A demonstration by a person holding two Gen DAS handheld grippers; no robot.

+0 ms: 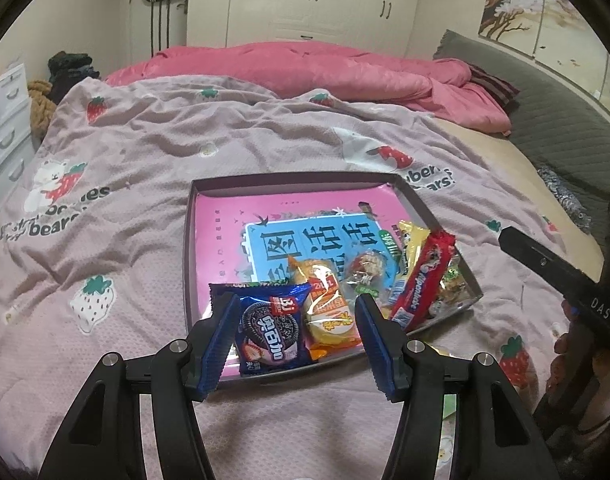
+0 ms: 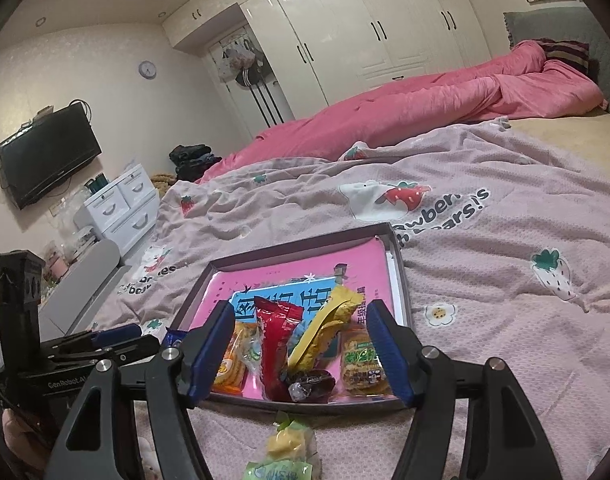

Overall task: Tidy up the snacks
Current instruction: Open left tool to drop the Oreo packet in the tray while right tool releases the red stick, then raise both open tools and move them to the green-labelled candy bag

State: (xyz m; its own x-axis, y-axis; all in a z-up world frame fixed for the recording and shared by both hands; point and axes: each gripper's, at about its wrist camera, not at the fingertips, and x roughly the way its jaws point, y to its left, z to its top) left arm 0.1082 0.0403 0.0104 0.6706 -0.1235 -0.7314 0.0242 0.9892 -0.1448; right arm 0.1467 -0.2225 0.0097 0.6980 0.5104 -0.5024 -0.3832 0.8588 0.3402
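A green snack pack (image 2: 283,456) lying on the bed outside the tray (image 2: 399,276) is seen only in the right view. The red pack (image 1: 423,276) lies longways toward the tray's far right corner. Both the left gripper (image 1: 297,344) and right gripper (image 2: 299,354) are held open and empty.

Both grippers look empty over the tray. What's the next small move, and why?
Probably lower the right gripper onto the green-wrapped snack lying on the blanket just outside the tray. Its fingers are open and empty, the other snacks already sit inside the tray, and this one lies nearest, just below them.
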